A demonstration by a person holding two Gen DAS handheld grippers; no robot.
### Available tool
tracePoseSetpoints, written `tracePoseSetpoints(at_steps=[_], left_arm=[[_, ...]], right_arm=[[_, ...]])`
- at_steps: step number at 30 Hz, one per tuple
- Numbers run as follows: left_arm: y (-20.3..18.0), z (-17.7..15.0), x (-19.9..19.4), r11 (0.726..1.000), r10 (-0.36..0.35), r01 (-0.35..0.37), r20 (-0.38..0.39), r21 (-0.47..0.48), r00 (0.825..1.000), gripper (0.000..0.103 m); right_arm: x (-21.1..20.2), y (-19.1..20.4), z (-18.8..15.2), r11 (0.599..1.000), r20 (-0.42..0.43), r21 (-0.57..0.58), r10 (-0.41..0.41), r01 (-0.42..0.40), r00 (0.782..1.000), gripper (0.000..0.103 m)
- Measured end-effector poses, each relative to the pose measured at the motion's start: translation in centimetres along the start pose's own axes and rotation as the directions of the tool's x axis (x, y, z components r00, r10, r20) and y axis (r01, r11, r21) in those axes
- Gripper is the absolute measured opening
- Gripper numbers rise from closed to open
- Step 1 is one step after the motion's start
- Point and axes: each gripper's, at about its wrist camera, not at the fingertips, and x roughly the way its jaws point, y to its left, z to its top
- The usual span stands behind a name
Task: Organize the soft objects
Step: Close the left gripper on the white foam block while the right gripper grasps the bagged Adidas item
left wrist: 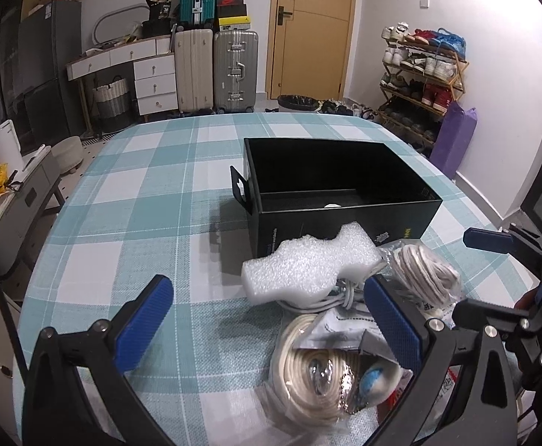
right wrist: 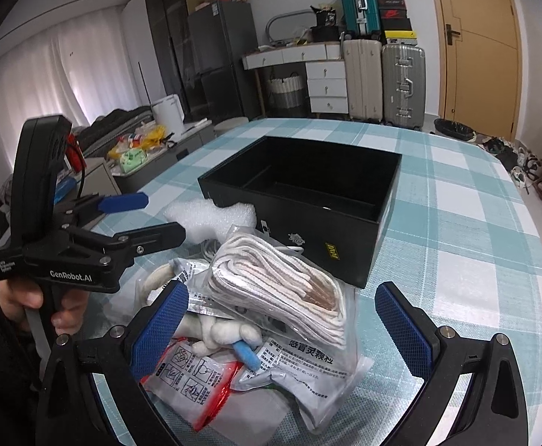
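Tablecloth (left wrist: 129,200) in teal and white check, spread over the whole table, bearing everything else. Box (left wrist: 337,200), black and lidless, sitting near the middle, almost bare inside: only a small pale spot on its floor in the left wrist view, too small to identify. Judged from that, barely begun, with all the sorting left to do.

Heap of soft things lying just in front of the box, none inside it. Foam block (left wrist: 308,267), white, at the back of the heap and touching the box's near wall. Bag of cord (right wrist: 282,282), white and flat-wound, on top, leaning toward the box. Coil of rope (left wrist: 308,368) in clear plastic at the near left edge. Grey printed pouch (right wrist: 308,368) and red-and-white packet (right wrist: 192,383) at the bottom, nearest the right camera. Small plush figure (right wrist: 226,334) with a blue piece tucked between the packets.

Left gripper (left wrist: 267,308) spread wide, holding nothing, hovering over the left side of the heap. Right gripper (right wrist: 282,319) likewise wide apart and unladen, straddling the cord bag from above. Probably the bag or foam first, being topmost.
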Motion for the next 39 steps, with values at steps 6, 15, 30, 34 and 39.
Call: tracePoseSetpoints(at_steps=[6, 15, 30, 34, 39], left_arm=[[0.1, 0.2, 1.1, 1.0, -0.001, 0.001, -0.031, 0.004, 1.0, 0.102], [0.0, 0.3, 2.0, 1.0, -0.012, 0.013, -0.055, 0.021, 0.998, 0.087], [-0.1, -0.3, 1.7, 0.996, -0.084, 0.085, -0.055, 0.01, 0.995, 0.047], [0.0, -0.3, 1.2, 0.996, -0.086, 0.086, -0.043, 0.003, 0.995, 0.047], [0.3, -0.4, 0.5, 0.997, -0.076, 0.076, -0.027, -0.003, 0.997, 0.047]], right_arm=[[0.9, 0.1, 0.2, 1.0, -0.024, -0.017, 0.012, -0.012, 1.0, 0.103], [2.3, -0.2, 0.8, 0.999, -0.054, -0.04, 0.021, -0.023, 0.998, 0.102], [3.0, 0.0, 0.9, 0.993, -0.061, -0.044, 0.107, -0.11, 0.992, 0.067], [2.2, 0.4, 0.7, 0.993, -0.039, -0.053, 0.107, -0.109, 0.993, 0.054], [1.5, 0.4, 0.6, 0.995, -0.02, -0.052, 0.087, -0.088, 0.996, 0.044]])
